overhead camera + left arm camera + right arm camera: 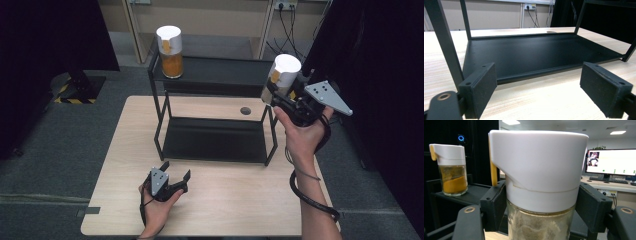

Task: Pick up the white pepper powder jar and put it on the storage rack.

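Seasoning jar [283,75] with a white dispenser lid and pale powder content is gripped by the right hand-held gripper [278,96]. In the right gripper view, both black pads press against the jar [541,185] at the junction of lid and glass body, with the jar upright. In the high view, the jar is held in the air at the right end of the rack's [215,75] top shelf, not yet resting on it.

A second jar [170,51], holding orange powder, already stands on the top shelf near its back left corner. It is visible also in the right gripper view [451,170], well apart from the held jar.

The left hand-held gripper [175,176] rests low over the counter [225,210] near its front edge, in front of the rack. Its jaws stand apart with nothing between them. The left gripper view shows the empty lower shelf [536,55] of the rack ahead.

Progress assessment: one jar appears placed; the held jar is in transit. Remaining steps, as judged from position: align the jar over the right part of the top shelf, lower until seated, release and withdraw.
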Available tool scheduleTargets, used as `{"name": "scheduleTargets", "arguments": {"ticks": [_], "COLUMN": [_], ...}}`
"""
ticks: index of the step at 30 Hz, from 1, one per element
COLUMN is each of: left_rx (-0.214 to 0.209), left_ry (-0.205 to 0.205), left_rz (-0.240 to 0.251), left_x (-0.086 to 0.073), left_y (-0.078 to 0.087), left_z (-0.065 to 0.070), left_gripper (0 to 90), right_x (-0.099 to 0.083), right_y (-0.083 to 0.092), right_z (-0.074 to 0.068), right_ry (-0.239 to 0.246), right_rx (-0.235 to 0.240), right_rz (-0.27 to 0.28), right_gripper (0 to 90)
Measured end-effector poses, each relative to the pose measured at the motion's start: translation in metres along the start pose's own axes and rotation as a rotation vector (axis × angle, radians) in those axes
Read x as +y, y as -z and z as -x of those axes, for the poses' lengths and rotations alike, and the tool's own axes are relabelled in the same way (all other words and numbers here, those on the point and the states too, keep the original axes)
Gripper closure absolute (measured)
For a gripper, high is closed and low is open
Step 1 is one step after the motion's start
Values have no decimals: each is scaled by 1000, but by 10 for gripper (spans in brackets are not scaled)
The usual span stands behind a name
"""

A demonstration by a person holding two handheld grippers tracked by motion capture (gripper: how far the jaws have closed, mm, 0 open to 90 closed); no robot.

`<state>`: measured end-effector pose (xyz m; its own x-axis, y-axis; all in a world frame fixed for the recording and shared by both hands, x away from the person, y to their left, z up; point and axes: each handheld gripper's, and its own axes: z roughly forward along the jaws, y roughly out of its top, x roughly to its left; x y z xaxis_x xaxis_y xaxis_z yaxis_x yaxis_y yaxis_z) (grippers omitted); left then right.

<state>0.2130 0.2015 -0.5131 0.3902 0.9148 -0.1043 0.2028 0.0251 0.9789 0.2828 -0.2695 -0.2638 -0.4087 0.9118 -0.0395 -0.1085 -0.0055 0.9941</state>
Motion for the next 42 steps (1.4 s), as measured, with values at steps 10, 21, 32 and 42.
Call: {"name": "scheduleTargets", "arguments": {"ticks": [10, 21, 32, 42], "left_rx": [-1, -2, -5, -5], "left_ry": [1, -1, -2, -1], "left_rz": [0, -2, 1, 0], "left_x": [0, 0, 0, 0], "left_y": [0, 0, 0, 0], "left_z": [0, 0, 0, 0], "left_gripper": [136, 136, 136, 136], "right_x": [12, 22, 32, 37], "right_y": [-15, -30, -52, -74], "right_z": [-1, 1, 4, 7], "right_ry": [-2, -5, -3, -9], "right_rx": [-21, -51, -80, -115], "right_rz": [-11, -27, -64, -80], "right_gripper": [306, 306, 306, 306]}}
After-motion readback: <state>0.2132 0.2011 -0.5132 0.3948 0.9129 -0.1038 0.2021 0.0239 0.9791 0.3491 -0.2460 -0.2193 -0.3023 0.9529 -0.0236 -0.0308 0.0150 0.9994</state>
